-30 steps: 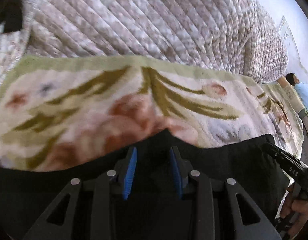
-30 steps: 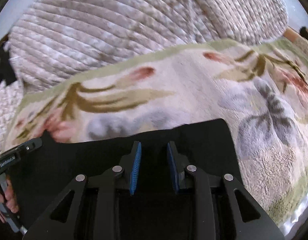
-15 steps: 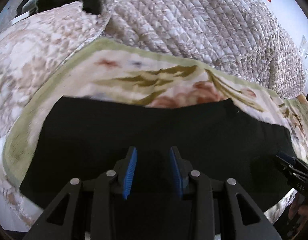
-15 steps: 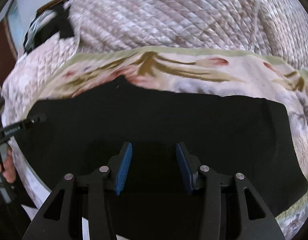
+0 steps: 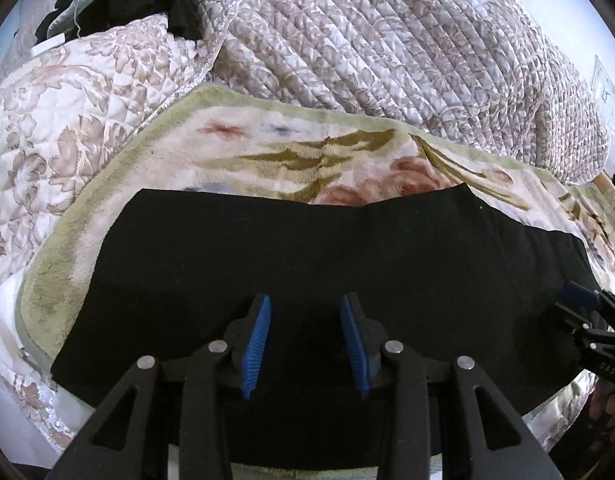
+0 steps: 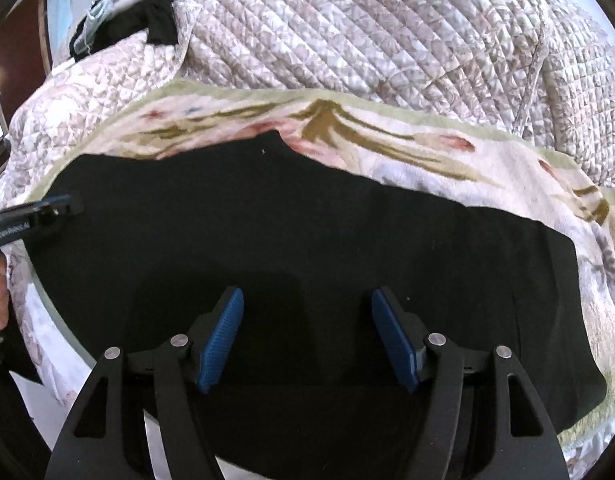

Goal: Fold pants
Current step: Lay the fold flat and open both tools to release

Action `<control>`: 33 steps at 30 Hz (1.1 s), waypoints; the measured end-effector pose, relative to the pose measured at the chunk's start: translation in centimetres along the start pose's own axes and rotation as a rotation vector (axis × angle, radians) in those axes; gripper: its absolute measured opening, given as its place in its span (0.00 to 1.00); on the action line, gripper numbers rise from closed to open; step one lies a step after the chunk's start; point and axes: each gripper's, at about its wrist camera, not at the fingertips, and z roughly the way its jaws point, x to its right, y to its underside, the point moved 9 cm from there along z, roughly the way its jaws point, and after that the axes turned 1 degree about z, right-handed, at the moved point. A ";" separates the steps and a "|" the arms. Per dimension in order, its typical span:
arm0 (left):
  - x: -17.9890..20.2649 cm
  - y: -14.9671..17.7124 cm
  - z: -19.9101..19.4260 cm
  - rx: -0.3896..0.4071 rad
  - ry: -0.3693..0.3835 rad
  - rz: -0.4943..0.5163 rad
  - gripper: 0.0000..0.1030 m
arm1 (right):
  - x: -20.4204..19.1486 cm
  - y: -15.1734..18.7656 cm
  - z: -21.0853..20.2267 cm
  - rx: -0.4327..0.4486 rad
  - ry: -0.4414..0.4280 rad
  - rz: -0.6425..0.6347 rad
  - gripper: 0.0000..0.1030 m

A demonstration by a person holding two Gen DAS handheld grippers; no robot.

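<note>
**Ana:** Both grippers have pulled back from the pants since a second ago, and much more of the black cloth shows now. On the right gripper (image 6: 305, 334) the blue fingers (image 6: 221, 340) have spread wider than they stood half a second ago.

**Ben:** And the left gripper (image 5: 305, 344)?

**Ana:** Its fingers (image 5: 257, 344) stand apart with a narrower gap, as before. Nothing is pinched between either pair; only dark cloth shows beyond them.

**Ben:** Where are the pants?

**Ana:** The pants (image 5: 307, 248) lie flat in one long black band across a flowered fleece blanket (image 5: 307, 152) on the bed, with the blanket's pale green border showing at the far side. In the right wrist view the pants (image 6: 307, 224) reach from the left edge nearly to the right edge.

**Ben:** What lies around that?

**Ana:** Beyond the blanket a quilted bedspread (image 5: 387, 40) is heaped up. At the far left corner some dark clothes (image 5: 147, 0) sit on it. The right gripper (image 5: 579, 312) shows at the right edge of the left view, over the end of the pants, and the left gripper (image 6: 35, 216) shows at the left edge of the right view.
</note>
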 end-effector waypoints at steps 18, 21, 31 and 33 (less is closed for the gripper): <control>2.7 0.8 -0.3 0.012 0.002 0.101 0.41 | -3.5 0.1 0.3 0.024 -0.047 -0.058 0.65; 1.7 0.6 -0.2 0.014 -0.031 0.087 0.43 | -2.5 -0.2 0.1 0.032 -0.038 -0.013 0.65; -1.9 -0.5 -0.4 0.023 -0.079 0.024 0.47 | 0.5 -0.1 0.2 0.014 0.006 0.091 0.65; -3.1 -0.8 -0.6 0.017 -0.100 -0.007 0.51 | 0.7 0.0 0.0 0.017 0.003 0.104 0.65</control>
